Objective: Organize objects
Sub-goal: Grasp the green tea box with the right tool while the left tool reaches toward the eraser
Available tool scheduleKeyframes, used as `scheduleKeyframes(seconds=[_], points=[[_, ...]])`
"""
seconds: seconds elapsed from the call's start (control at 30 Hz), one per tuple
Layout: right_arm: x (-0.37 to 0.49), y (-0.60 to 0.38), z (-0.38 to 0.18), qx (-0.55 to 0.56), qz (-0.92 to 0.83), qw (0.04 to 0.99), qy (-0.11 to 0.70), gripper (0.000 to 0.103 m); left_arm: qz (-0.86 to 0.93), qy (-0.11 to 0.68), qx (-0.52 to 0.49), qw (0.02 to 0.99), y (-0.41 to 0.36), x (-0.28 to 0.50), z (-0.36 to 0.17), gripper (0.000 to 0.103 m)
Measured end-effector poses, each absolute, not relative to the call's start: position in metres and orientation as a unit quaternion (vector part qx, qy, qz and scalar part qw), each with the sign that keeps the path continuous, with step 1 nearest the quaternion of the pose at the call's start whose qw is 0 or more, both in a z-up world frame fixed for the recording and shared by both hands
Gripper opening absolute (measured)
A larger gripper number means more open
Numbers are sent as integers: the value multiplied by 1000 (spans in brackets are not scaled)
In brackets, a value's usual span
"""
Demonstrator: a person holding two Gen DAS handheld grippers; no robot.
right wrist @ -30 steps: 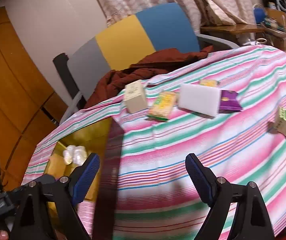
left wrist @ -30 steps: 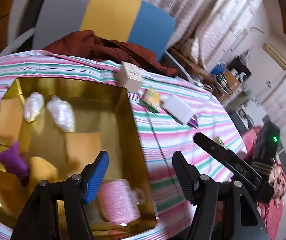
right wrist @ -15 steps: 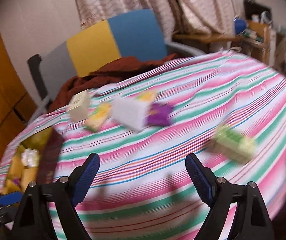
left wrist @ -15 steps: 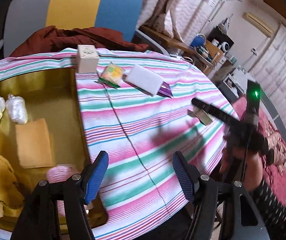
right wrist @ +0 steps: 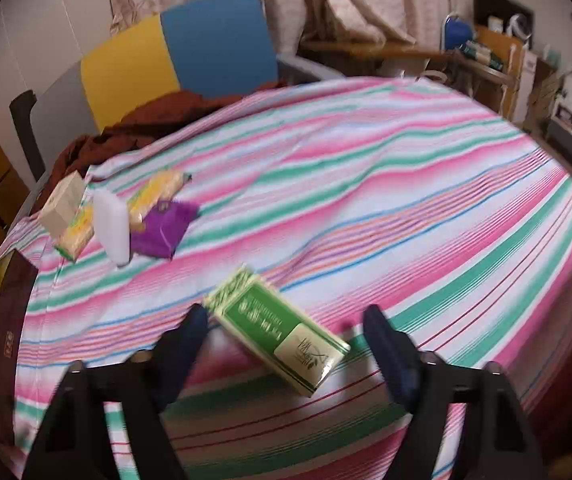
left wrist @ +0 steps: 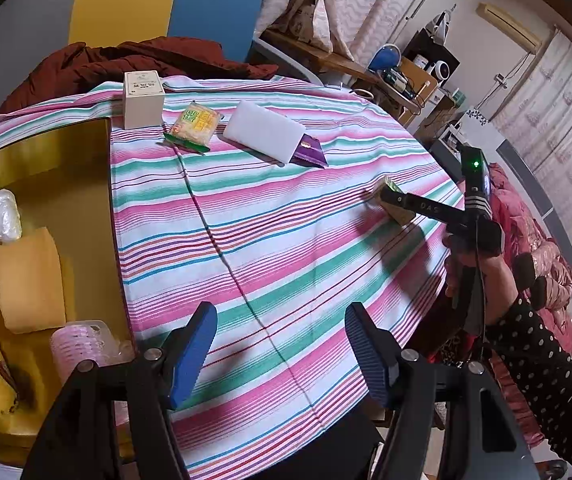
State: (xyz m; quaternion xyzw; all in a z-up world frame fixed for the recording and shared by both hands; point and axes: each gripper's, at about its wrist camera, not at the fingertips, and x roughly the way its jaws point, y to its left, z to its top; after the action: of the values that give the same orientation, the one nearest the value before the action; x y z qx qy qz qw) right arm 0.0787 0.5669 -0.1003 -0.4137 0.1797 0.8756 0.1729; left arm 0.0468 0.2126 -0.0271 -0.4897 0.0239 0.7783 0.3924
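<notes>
A green and cream box [right wrist: 281, 326] lies on the striped tablecloth [right wrist: 366, 200], between the open fingers of my right gripper [right wrist: 286, 340]. In the left wrist view the same box [left wrist: 396, 205] sits near the table's right edge under the right gripper. My left gripper [left wrist: 279, 344] is open and empty above the cloth, beside the gold tin [left wrist: 85, 184]. The tin holds sponges, wrapped items and a pink roller [left wrist: 81, 348]. A cream box [left wrist: 143, 98], yellow snack pack [left wrist: 197, 122], white block [left wrist: 261, 134] and purple packet [left wrist: 310, 152] lie at the back.
A chair with grey, yellow and blue back [left wrist: 125, 12] stands behind the table with a brown garment [left wrist: 125, 60] on it. Shelves with clutter [left wrist: 406, 72] stand at the right. The person's dotted sleeve [left wrist: 542, 360] is at the right edge.
My right gripper moved right and down to the green box, which now sits between its fingers. My left gripper swung away from the tin toward the cloth.
</notes>
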Motion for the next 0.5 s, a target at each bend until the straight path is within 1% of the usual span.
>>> scheduleKeyframes(seconds=[0.03, 0.07, 0.13, 0.2, 0.23, 0.33, 0.5], points=[[78, 565, -104, -415, 875, 169, 185, 60, 778, 24, -490, 392, 213, 47, -27, 67], [78, 564, -105, -412, 875, 167, 189, 57, 778, 24, -492, 391, 213, 46, -28, 67], [78, 560, -106, -408, 876, 166, 196, 46, 776, 23, -495, 390, 215, 46, -29, 67], [74, 554, -106, -403, 878, 161, 201, 39, 776, 26, -496, 388, 217, 46, -30, 67], [71, 551, -106, -402, 879, 160, 200, 37, 776, 26, -497, 388, 217, 46, -31, 67], [61, 539, -107, -395, 884, 158, 196, 36, 775, 28, -500, 385, 219, 45, -32, 67], [46, 529, -109, -374, 886, 162, 221, 36, 775, 32, -504, 379, 224, 39, -33, 67]])
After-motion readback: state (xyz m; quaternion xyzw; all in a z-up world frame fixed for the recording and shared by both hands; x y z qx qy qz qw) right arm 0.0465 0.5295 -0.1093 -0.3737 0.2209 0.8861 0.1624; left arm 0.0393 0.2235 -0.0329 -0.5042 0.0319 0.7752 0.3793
